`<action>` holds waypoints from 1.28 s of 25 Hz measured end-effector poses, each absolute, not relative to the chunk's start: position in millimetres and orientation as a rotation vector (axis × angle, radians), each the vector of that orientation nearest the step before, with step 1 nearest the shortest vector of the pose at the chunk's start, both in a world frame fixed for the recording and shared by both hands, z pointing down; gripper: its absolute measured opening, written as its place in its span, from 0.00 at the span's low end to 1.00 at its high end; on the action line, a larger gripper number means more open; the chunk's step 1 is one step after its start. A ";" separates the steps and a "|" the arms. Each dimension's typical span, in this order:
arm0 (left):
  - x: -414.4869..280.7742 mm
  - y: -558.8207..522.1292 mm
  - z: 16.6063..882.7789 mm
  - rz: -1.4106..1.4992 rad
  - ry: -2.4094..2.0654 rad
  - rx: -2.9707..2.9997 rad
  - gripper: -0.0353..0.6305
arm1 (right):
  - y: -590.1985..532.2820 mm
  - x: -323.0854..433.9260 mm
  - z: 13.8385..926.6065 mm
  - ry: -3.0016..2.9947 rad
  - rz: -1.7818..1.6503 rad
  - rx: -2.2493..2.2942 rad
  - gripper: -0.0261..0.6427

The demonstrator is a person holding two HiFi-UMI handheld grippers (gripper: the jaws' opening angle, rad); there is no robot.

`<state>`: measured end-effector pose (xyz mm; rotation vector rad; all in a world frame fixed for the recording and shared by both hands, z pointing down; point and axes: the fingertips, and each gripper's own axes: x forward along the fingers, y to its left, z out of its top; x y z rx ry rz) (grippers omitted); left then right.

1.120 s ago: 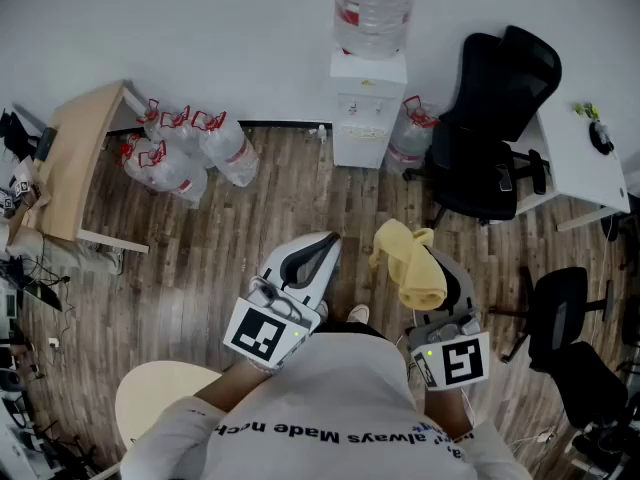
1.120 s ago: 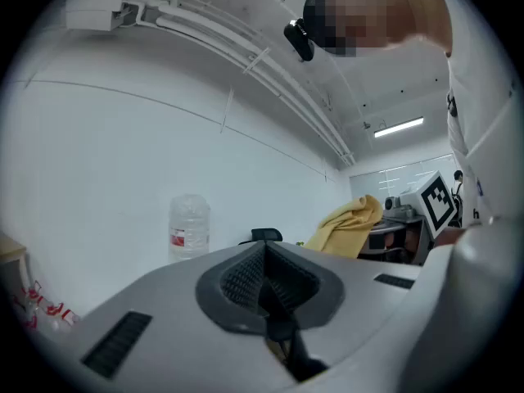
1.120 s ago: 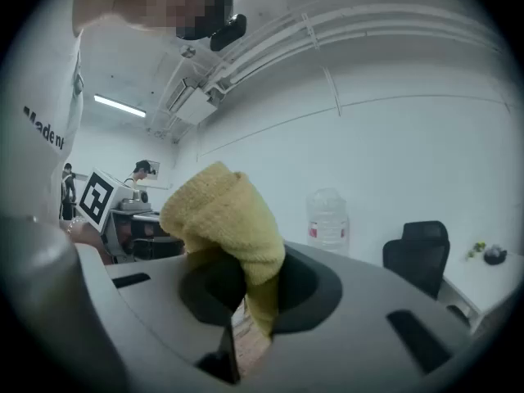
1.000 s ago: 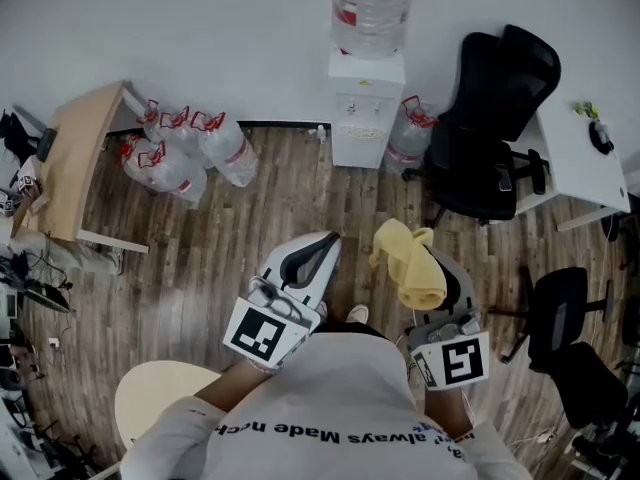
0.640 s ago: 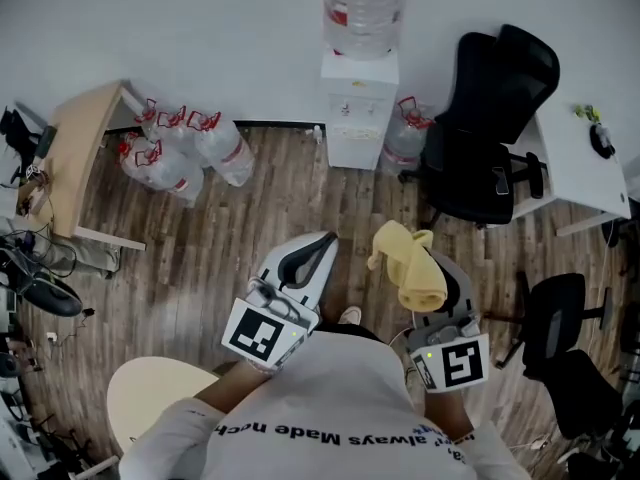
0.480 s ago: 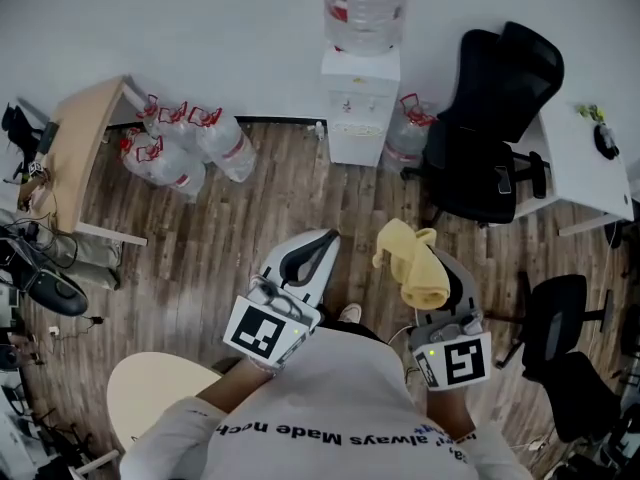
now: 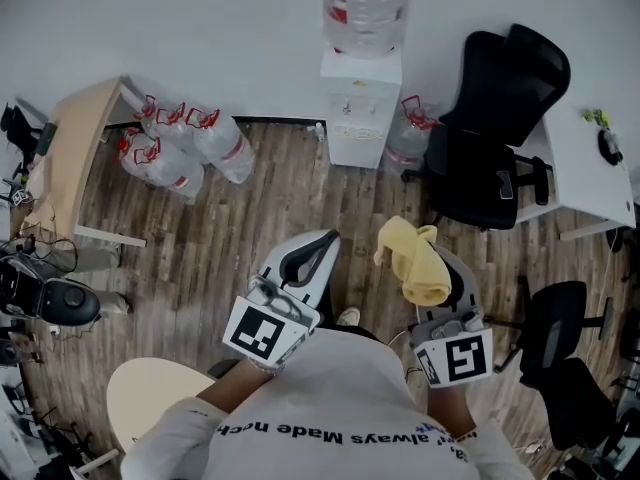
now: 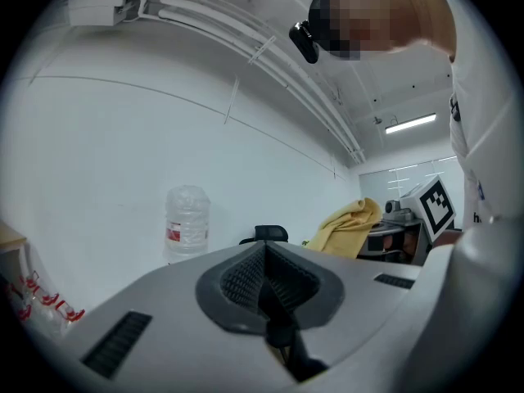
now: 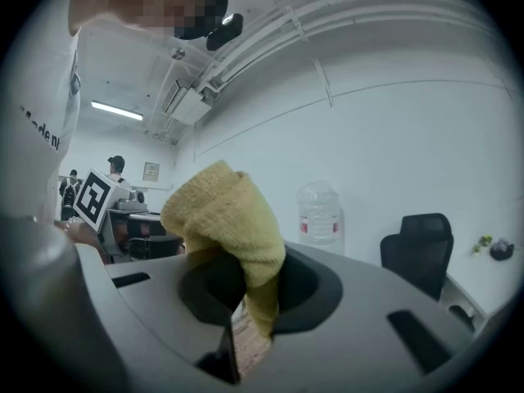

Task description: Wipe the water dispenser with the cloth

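Note:
The white water dispenser point(image 7: 359, 108) stands against the far wall with a clear bottle point(image 7: 364, 10) on top; that bottle also shows in the left gripper view point(image 8: 187, 223) and the right gripper view point(image 9: 318, 213). My right gripper point(image 7: 432, 267) is shut on a yellow cloth point(image 7: 415, 261), bunched between its jaws point(image 9: 233, 223). My left gripper point(image 7: 322, 243) is shut with nothing in it, jaws pressed together point(image 8: 264, 277). Both grippers are held close to my body, well short of the dispenser.
Several empty water bottles point(image 7: 185, 148) lie left of the dispenser beside a wooden desk point(image 7: 68, 158); one more point(image 7: 408, 138) sits to its right. A black office chair point(image 7: 495, 118) and a white desk point(image 7: 592, 168) stand at the right. A round stool point(image 7: 150, 398) is near my left.
The head view has shifted slightly as I move; the dispenser sits a little higher in frame. A dark object has come into view at the left edge. Both grippers keep their pose.

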<state>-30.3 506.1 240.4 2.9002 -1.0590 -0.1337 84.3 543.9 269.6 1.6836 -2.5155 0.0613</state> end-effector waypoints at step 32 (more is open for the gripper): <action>-118.4 283.5 231.6 -0.149 -0.977 2.903 0.08 | 320.6 -10.1 261.2 -2.470 0.080 1.682 0.13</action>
